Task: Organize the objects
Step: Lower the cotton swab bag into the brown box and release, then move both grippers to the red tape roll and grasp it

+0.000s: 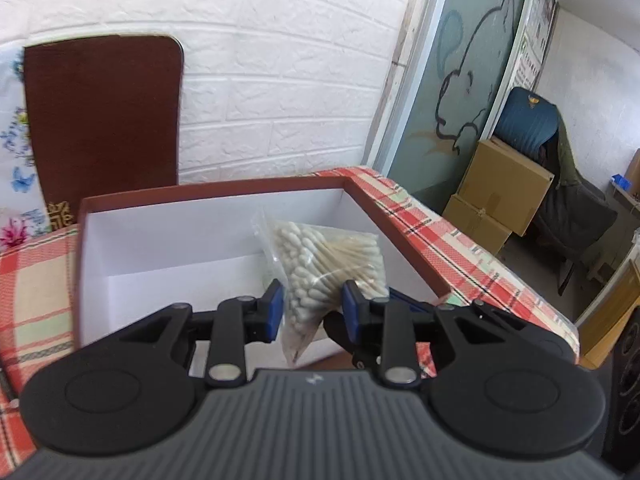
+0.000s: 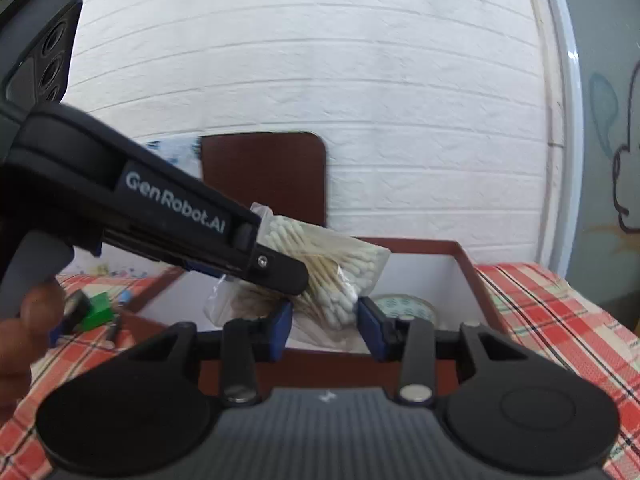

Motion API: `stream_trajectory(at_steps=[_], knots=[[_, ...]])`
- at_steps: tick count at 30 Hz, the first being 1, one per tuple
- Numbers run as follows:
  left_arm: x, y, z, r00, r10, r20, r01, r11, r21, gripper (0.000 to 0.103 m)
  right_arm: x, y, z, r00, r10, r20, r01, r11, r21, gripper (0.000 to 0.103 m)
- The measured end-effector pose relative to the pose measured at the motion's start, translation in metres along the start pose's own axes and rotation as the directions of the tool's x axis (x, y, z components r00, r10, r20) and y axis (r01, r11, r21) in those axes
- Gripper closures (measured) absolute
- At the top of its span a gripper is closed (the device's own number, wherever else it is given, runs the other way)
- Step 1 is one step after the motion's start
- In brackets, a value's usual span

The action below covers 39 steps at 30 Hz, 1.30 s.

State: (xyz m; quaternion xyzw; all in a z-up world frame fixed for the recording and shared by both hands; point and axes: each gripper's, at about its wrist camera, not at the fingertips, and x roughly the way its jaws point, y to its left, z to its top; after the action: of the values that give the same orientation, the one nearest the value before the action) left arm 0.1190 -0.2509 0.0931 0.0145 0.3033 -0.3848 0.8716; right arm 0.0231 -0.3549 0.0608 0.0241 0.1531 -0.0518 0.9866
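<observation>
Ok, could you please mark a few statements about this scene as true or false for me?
1. The left hand-held gripper is shut on a bag of cotton swabs. True.
2. The box is closed with a lid. False: it is open and its white inside shows.
3. The tablecloth is plain blue. False: it is a red plaid.
4. A green block lies on the table outside the box. True.
</observation>
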Motion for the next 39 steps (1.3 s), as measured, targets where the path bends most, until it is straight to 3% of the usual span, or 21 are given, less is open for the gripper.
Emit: stream_trajectory(at_steps=[6,11,24,32,39], knots=[[0.018,-0.001,-0.002,0.997,0.066,-0.036,-0.066,0.998,-0.002,0.063,0.022,-0.009,-0.011,1.0,-0.018,-0.009,0.018,1.0,0.023,0.056],[0.004,-0.011,0.0,0.982,0.187,-0.019,-0.186,0.98,0.068,0.054,0.009,0.004,-0.013,1.0,-0.02,0.021,0.02,0.999,0.03,0.048],[-0.061,-0.002,-0.02,0.935,0.355,-0.008,-0.355,0.934,0.045,0.053,-0.025,0.014,-0.006,0.999,-0.019,-0.028,0.022,0.993,0.116,0.048],[-0.096,0.022,-0.053,0.908,0.416,-0.043,-0.416,0.909,-0.001,0.051,-0.049,0.028,-0.012,0.995,0.039,-0.087,-0.02,0.979,0.204,0.046],[-0.122,0.043,-0.074,0.878,0.477,-0.043,-0.478,0.878,-0.017,0.048,-0.059,0.058,-0.01,0.99,0.086,-0.108,-0.064,0.979,0.196,0.044]])
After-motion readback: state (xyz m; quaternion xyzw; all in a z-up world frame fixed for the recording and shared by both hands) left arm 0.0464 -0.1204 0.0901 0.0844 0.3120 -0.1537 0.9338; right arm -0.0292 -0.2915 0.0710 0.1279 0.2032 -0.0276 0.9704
